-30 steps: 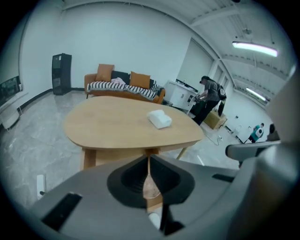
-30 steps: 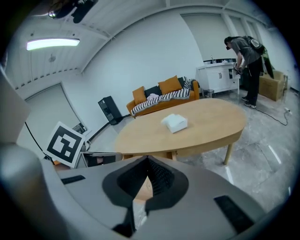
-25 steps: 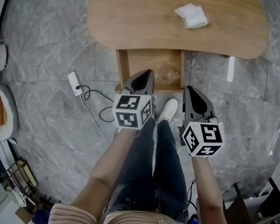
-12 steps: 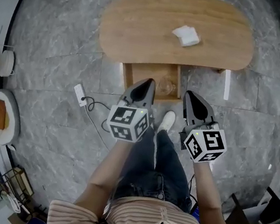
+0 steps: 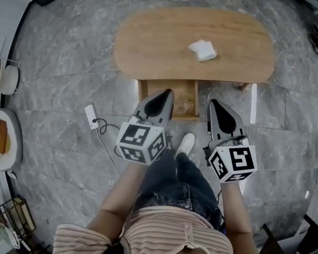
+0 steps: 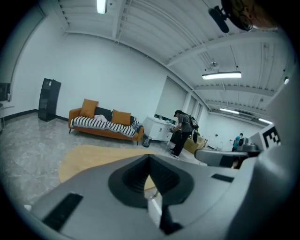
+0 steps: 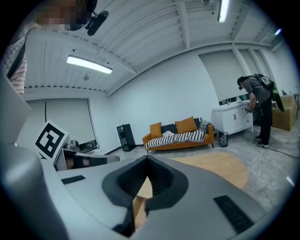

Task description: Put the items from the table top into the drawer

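Holding left gripper (image 5: 163, 99) and right gripper (image 5: 216, 109) side by side before the open drawer (image 5: 183, 90), jaws closed together on nothing, white folded cloth (image 5: 203, 50) lying apart on the wooden table (image 5: 154, 40) top.

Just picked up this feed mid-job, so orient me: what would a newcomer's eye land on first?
The two grippers with marker cubes fill the head view's middle: left gripper and right gripper, both shut and empty, side by side above the person's legs. Ahead, the oval wooden table carries one white folded cloth, and its drawer stands open at the near edge.
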Tool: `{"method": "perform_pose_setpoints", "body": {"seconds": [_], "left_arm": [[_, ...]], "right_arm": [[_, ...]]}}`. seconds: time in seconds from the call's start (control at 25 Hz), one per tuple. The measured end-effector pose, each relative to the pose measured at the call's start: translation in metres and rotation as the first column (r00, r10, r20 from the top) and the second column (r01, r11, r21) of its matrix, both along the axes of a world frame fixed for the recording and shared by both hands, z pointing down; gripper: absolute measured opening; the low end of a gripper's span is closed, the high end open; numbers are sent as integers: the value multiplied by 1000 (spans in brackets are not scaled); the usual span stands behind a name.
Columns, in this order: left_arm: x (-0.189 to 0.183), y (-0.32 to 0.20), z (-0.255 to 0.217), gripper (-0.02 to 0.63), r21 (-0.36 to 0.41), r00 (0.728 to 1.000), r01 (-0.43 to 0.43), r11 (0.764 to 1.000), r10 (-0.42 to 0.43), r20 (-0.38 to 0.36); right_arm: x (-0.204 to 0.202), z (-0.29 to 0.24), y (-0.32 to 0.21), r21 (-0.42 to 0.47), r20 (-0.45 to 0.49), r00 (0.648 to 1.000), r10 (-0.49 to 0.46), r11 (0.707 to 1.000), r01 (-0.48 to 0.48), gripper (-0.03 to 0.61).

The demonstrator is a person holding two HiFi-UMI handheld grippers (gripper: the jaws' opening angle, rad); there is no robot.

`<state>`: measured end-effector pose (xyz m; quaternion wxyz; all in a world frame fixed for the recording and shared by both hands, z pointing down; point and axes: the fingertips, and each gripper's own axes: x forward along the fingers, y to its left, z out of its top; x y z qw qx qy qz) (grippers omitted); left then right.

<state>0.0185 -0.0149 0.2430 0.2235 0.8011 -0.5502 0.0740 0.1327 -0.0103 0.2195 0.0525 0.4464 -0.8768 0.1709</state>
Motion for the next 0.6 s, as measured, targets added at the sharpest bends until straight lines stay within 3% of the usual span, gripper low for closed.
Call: {"method": "perform_pose_setpoints", "body": {"seconds": [0.6], "left_arm": [[6, 23, -75, 14, 160, 999, -11, 987, 5, 39]], "right_arm": [[10, -78, 14, 162, 49, 999, -24, 987, 16, 0]]}}
